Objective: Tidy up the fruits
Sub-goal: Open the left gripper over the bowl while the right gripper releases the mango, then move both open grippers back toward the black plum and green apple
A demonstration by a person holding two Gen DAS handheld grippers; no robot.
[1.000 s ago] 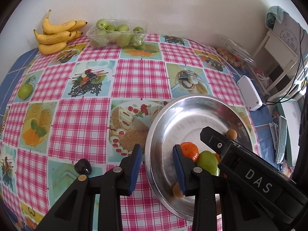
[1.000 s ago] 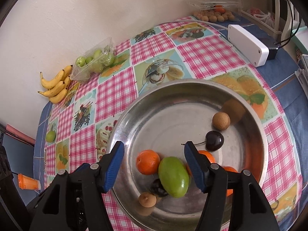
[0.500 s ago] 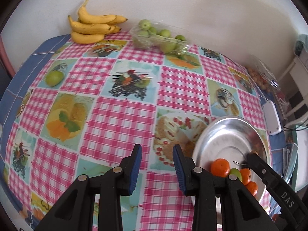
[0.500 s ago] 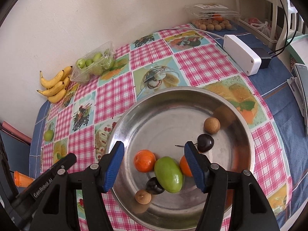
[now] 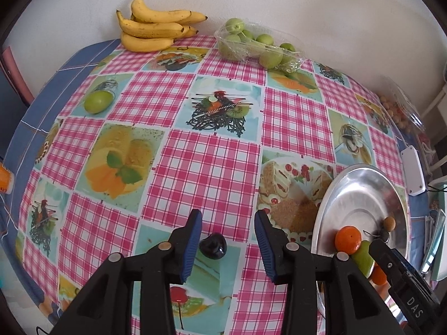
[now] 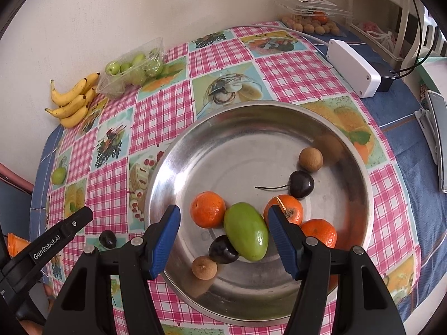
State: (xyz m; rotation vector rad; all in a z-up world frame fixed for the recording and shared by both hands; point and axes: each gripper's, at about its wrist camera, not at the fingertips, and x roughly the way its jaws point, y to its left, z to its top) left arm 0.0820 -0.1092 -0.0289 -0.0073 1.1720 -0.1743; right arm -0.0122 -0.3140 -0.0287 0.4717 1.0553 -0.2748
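Note:
A steel bowl [image 6: 279, 128] on the checked tablecloth holds three oranges, a green mango [image 6: 245, 230], dark cherries and brown longans. My right gripper [image 6: 223, 237] is open and empty above the bowl's near side, its fingers on either side of the mango. My left gripper [image 5: 227, 240] is open and empty, low over the cloth left of the bowl [image 5: 360, 195]. A dark cherry [image 5: 213, 245] lies on the cloth between its fingers, close to the left one; it also shows in the right wrist view [image 6: 107, 238].
Bananas [image 5: 156, 28] and a clear tray of green fruits [image 5: 257, 46] stand by the back wall. A loose green fruit [image 5: 97, 101] lies at the far left. A white box [image 6: 353, 67] and a longan tray [image 6: 310, 14] sit at the right.
My left gripper has swung left away from the bowl and its fingers have opened wider around the dark cherry on the cloth. My right gripper has pulled back slightly, still open over the bowl.

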